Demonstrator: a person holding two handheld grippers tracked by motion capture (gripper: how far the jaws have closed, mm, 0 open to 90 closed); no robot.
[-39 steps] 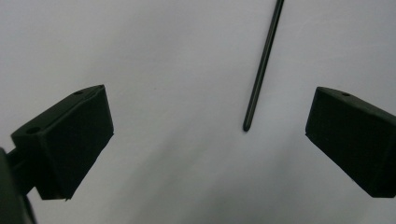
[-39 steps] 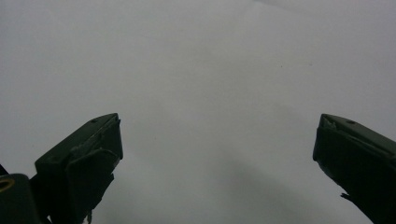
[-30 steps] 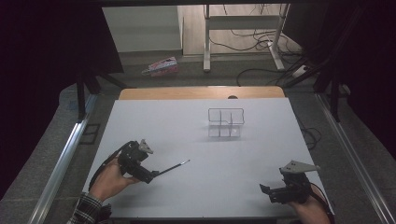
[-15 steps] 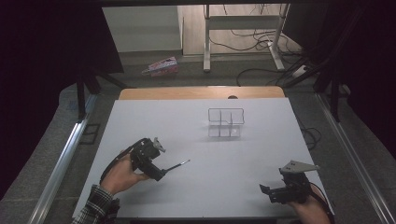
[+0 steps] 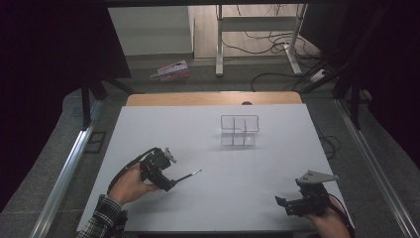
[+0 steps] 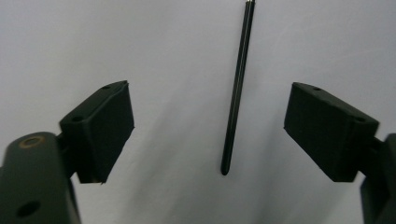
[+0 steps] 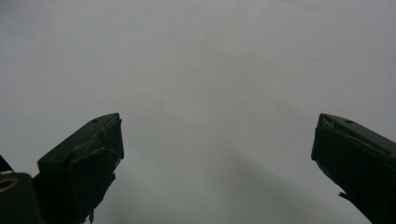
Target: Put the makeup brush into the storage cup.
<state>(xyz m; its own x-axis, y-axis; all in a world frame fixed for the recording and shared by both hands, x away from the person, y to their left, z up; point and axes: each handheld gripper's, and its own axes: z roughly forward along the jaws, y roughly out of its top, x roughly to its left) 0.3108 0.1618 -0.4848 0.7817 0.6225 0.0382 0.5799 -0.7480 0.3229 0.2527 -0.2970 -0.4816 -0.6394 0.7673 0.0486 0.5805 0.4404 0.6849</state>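
Seen in the left gripper view, the left gripper [image 6: 208, 135] has its fingers [image 6: 100, 128] spread wide and grasping nothing, and a thin dark rod [image 6: 237, 88], perhaps a pen or stylus, lies flat on the white table [image 6: 60, 37] in the gap between them. Its near tip sits about level with the fingertips and its long axis runs straight away from the gripper, along the line of the fingers, so closing them would likely pinch it across its width. In the high view the person's left hand [image 5: 130, 182] holds that gripper low at the table's near left. A clear compartment box [image 5: 239, 130] stands well apart toward the far side. The right gripper [image 5: 297, 202] rests at the near right corner, far from the rod, fingers [image 7: 84, 163] apart and empty.
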